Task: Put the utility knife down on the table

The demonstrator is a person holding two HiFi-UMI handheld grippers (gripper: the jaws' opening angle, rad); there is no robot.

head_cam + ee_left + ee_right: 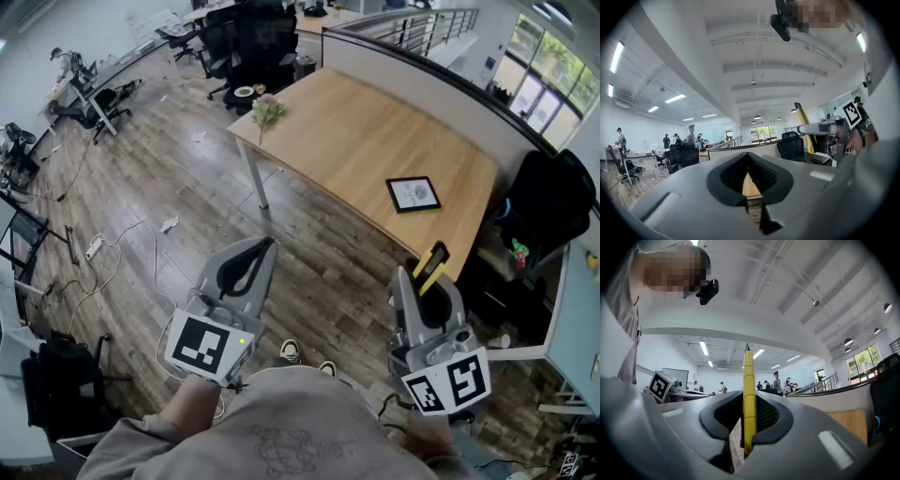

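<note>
My right gripper (424,275) is shut on a yellow utility knife (431,265), held over the floor just short of the wooden table (356,141). In the right gripper view the knife (748,399) stands upright between the jaws, its tip above them. My left gripper (253,258) is shut with nothing in it, over the floor left of the table; in the left gripper view its jaws (749,176) meet with only a thin slit between them. The right gripper with the yellow knife (805,126) shows at the right of that view.
A tablet (413,194) lies on the table near its right end, and a small bunch of flowers (266,110) sits at its left corner. Black office chairs (553,202) stand to the right and at the back. Cables (103,253) trail across the wood floor at left.
</note>
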